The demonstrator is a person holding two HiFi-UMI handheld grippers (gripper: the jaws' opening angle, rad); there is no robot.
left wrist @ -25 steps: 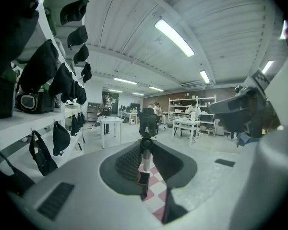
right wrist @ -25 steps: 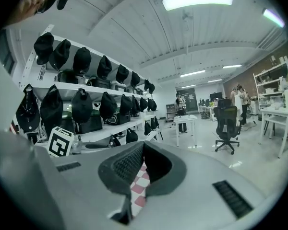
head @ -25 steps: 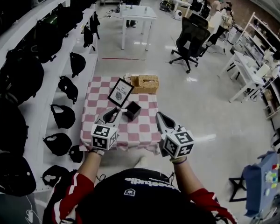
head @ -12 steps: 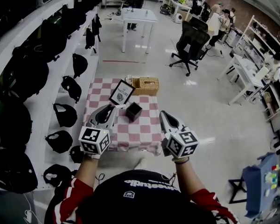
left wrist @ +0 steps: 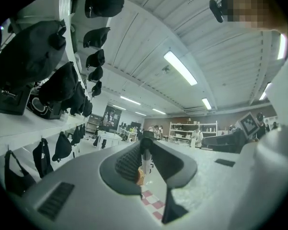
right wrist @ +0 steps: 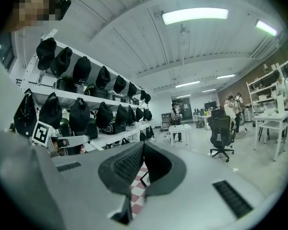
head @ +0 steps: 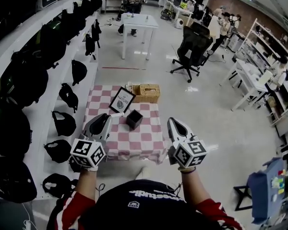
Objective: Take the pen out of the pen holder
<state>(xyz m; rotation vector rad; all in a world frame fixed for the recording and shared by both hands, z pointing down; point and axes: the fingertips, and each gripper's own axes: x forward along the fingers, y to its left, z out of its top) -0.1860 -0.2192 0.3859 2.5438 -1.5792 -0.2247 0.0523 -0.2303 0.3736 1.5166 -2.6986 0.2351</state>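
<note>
The black square pen holder (head: 134,120) stands on the red-and-white checkered table (head: 134,142), a little ahead of both grippers. My left gripper (head: 107,117) is raised to the holder's left and shut on a white pen (head: 117,114), whose tip sticks out past the jaws. The left gripper view shows the pen (left wrist: 145,164), white with a dark top, upright between the pads of that gripper (left wrist: 145,146). My right gripper (head: 173,122) hovers off the table's right front corner. In the right gripper view it (right wrist: 143,145) has its tips together and nothing between them.
A framed picture (head: 122,100) leans behind the holder, and a wicker basket (head: 146,93) sits at the table's far edge. Shelves of black bags (head: 62,42) run along the left. A white table (head: 138,22) and an office chair (head: 192,44) stand farther off.
My left gripper has risen and drawn back to the left of the holder with the pen in it. The right gripper has lifted slightly.
</note>
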